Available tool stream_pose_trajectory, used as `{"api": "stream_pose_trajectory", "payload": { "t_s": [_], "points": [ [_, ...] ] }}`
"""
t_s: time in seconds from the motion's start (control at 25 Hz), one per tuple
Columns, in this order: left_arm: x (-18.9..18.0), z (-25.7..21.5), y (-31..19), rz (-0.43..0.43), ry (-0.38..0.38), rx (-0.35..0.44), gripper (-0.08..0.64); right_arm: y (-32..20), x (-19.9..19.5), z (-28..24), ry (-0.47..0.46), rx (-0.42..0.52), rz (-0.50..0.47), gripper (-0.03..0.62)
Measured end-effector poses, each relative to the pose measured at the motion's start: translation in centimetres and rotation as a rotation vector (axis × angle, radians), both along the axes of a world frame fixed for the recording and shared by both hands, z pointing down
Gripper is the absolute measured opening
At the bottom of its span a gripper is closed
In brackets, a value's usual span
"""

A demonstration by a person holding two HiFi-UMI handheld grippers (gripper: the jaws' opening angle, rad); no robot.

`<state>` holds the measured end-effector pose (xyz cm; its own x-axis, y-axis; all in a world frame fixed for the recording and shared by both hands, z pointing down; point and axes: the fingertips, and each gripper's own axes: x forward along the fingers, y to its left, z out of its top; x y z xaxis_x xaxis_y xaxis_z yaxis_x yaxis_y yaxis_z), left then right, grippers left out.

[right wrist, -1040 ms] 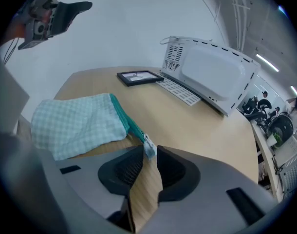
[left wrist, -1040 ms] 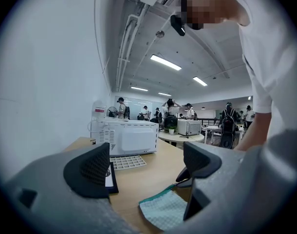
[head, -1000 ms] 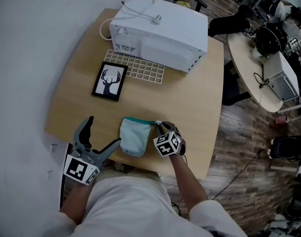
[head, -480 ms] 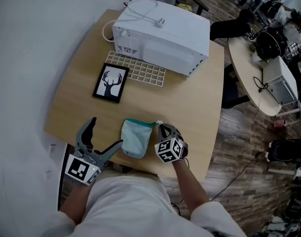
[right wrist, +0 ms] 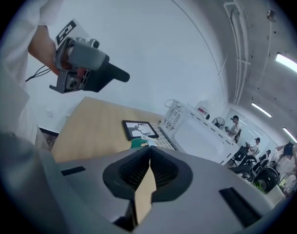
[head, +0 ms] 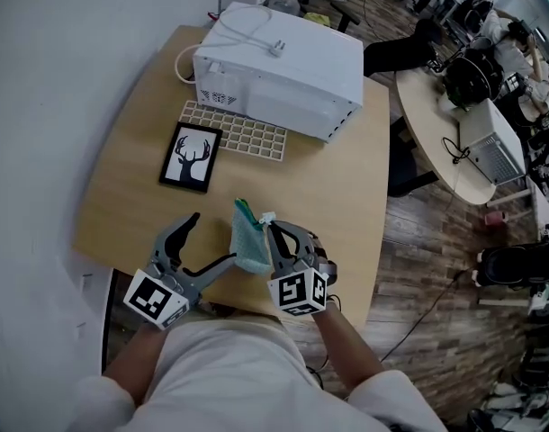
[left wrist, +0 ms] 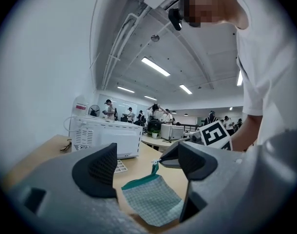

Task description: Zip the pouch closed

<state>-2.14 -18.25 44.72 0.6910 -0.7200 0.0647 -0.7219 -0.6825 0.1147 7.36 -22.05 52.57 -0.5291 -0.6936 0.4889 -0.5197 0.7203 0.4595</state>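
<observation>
Pouch: a small, pale checked fabric pouch [head: 250, 247] with a teal band along its top, at the lower centre of the head view. It is over the near edge of the wooden table [head: 139, 178] and is lifted by one top corner.

Right gripper: the right gripper [head: 267, 228] has its jaws pressed together on the zipper pull [right wrist: 146, 139], a tiny white tab at the very tips.

Left gripper: the jaws of the left gripper [head: 213, 238] are wide apart and closing. In the left gripper view the pouch body lies between them, but neither pad touches it.

Handling: the pouch looks light, limp and empty or nearly so. It would probably follow the pull rather than resist it, and the cloth may bunch ahead of the slider. The tab is small and could slip out of the grip.

Where to hold: the teal band just behind the slider looks best, pinched flat so the zip line stays taut.

Hard to make out: no view shows how far the zip is already closed, and the teeth cannot be read. It is unclear whether the lower edge rests on the table. In the right gripper view the jaws hide nearly all of the pouch.

Elsewhere: a white microwave [head: 283, 61], a keyboard [head: 238, 131] and a framed deer picture [head: 190, 156] sit in the upper half of the head view, well apart from the pouch.
</observation>
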Motion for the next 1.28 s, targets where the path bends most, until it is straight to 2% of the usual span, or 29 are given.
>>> {"api": "stream_pose_trajectory", "payload": {
  "t_s": [0.2,0.4,0.6,0.8,1.28],
  "points": [
    [2.0,-1.0,-0.2,0.11,0.034,0.026,0.244,1.2,-1.7,-4.3,0.004,0.093,-0.041,0.008],
    [3.4,-2.6,-0.2,0.209,0.049,0.038,0.14,2.7,-3.5,-7.2,0.018,0.163,-0.077,0.008],
    [3.3,-2.6,-0.6,0.257,0.049,-0.031,0.136,3.6,-5.0,-9.1,0.053,0.24,-0.106,0.008],
    [2.9,-3.5,-0.5,0.267,0.087,-0.065,0.132,4.2,-5.8,-9.8,0.105,0.303,-0.133,0.008],
    [3.5,-2.6,0.0,0.401,0.168,-0.242,0.091,4.9,-5.8,-9.5,0.171,0.346,-0.168,0.009]
  ]
}}
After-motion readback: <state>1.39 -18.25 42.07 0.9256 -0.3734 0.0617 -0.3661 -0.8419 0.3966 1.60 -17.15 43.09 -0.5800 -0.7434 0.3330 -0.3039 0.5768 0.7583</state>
